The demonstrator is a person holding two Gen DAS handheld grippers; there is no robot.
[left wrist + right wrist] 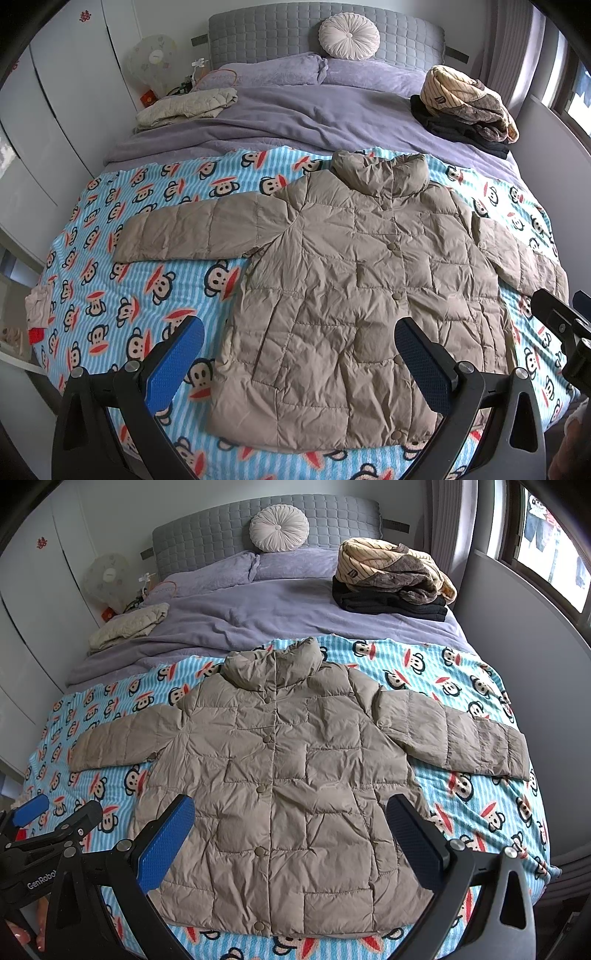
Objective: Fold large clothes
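Note:
A taupe quilted puffer jacket (347, 266) (280, 775) lies flat and buttoned, front up, on a blue monkey-print blanket (122, 295) (476, 786), both sleeves spread sideways and collar toward the headboard. My left gripper (299, 354) hovers open above the jacket's lower left part, blue pads wide apart, nothing between them. My right gripper (291, 834) hangs open over the jacket's lower half, also holding nothing. Each gripper shows at the edge of the other's view: the right gripper (565, 332) and the left gripper (55, 827).
A purple duvet (295, 118) and pillows cover the far half of the bed. A pile of striped and dark clothes (469, 103) (395, 576) sits far right, a folded beige garment (188, 105) far left. White wardrobe doors (55, 110) stand left, a wall and window right.

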